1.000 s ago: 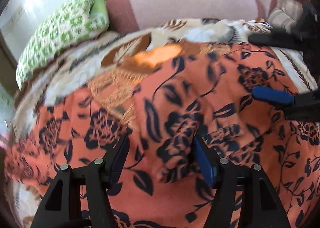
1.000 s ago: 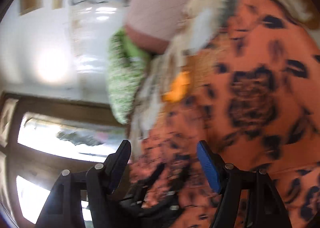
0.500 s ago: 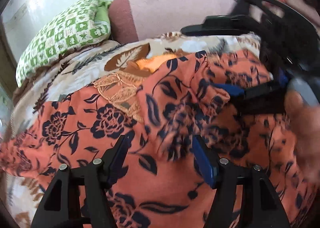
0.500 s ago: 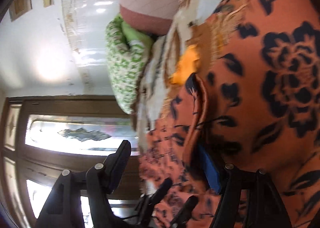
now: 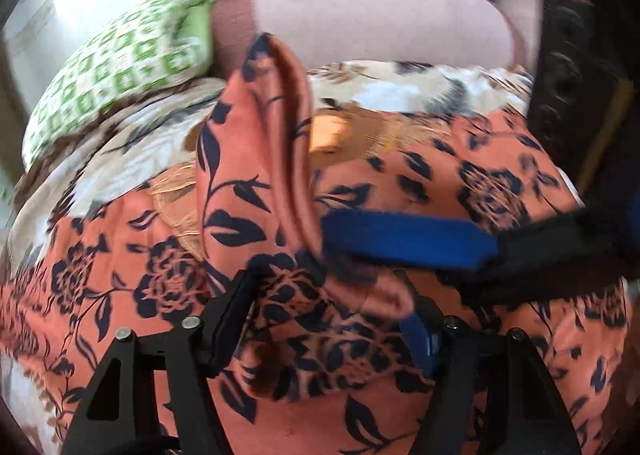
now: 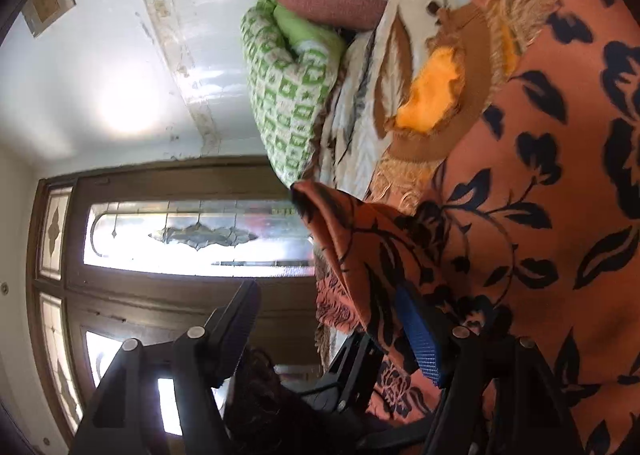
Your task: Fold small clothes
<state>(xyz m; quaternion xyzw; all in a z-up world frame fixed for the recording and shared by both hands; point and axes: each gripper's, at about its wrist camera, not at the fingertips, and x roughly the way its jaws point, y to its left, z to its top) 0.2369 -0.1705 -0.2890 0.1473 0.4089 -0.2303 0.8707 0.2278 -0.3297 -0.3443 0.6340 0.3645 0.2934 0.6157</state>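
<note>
An orange garment [image 5: 480, 183] printed with dark flowers lies spread on a bed. One flap [image 5: 260, 143] of it stands up, draped over the blue-padded finger [image 5: 408, 239] of my right gripper, which reaches in from the right. In the right wrist view the right gripper [image 6: 326, 299] is open: the flap [image 6: 360, 239] hangs on its right finger and its left finger is in free air. My left gripper [image 5: 324, 327] points down at the garment. Its jaws are closing with a bunched fold between them, not clamped.
A green-and-white checked pillow [image 5: 116, 67] and a pink bolster [image 5: 380, 19] lie at the head of the bed. A beige leaf-print sheet [image 5: 132, 151] covers the bed, with a brown-and-yellow cloth [image 6: 432, 95] past the garment. A glazed wooden door [image 6: 180, 235] stands beyond the bed's edge.
The right gripper has come in closer across the left wrist view. The garment's flap, low before, now stands up on its blue finger. The left gripper has kept its place over the fold.
</note>
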